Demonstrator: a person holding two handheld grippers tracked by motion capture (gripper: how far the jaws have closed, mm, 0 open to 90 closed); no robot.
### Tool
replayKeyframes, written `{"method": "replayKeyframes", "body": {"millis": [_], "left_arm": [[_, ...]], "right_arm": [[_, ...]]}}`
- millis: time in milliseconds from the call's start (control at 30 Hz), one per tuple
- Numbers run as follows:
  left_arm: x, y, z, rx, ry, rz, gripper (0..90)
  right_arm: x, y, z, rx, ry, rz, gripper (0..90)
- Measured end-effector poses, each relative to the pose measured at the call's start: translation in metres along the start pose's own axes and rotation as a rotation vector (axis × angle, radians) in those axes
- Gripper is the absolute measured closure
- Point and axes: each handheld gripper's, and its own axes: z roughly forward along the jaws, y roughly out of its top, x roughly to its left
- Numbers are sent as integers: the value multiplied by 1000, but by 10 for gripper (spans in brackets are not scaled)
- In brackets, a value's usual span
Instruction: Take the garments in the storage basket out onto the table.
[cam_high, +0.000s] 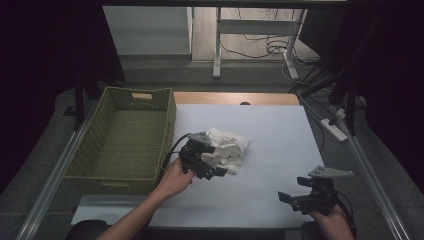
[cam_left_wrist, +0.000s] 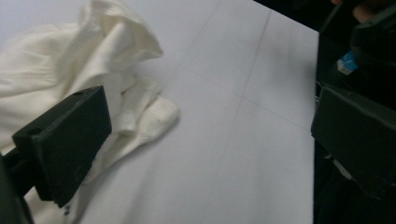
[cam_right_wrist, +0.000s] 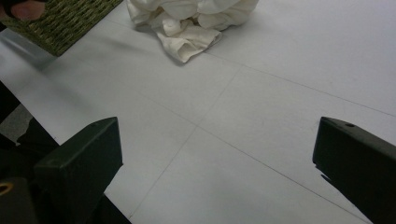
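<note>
A crumpled white cloth (cam_high: 231, 146) lies on the white table (cam_high: 275, 125), just right of a green woven basket (cam_high: 125, 135). My left gripper (cam_high: 216, 156) is at the cloth's near left edge, open. In the left gripper view its jaws stand wide apart; the left jaw overlaps the cloth (cam_left_wrist: 56, 70) and the gap (cam_left_wrist: 210, 135) holds bare table. My right gripper (cam_high: 294, 189) hovers open near the table's front right corner, far from the cloth. In the right gripper view (cam_right_wrist: 217, 163) the cloth (cam_right_wrist: 187, 23) lies ahead at the top, beside a corner of the basket (cam_right_wrist: 65, 18).
The basket is empty and takes up the table's left side. A wooden strip (cam_high: 235, 98) runs along the table's far edge. Cables and a power strip (cam_high: 332, 127) lie on the floor at the right. White desk legs (cam_high: 217, 45) stand beyond.
</note>
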Motion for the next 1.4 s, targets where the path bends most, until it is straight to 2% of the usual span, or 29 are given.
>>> {"method": "replayKeyframes", "body": {"millis": [267,500,667,833,1067,1233,1400], "left_arm": [[-11,-13,-4,-12,-38,-14,0],[-24,-23,-10,-8,-67,1,0],[-33,-32,-16,-6,-66,6,0],[-40,-41,-23,20,-51,14,0],[-49,-60,-35,21,-63,-20,0],[-56,-74,-48,42,-53,-10,0],[-61,-86,-63,34,-39,-13,0]], "right_arm": [[0,0,0,1,1,-2,18],[0,0,0,1,2,-2,18],[0,0,0,1,2,-3,18],[0,0,0,0,4,-1,18],[0,0,0,1,4,0,18],[0,0,0,4,5,-1,18],[0,0,0,5,4,1,18]]}}
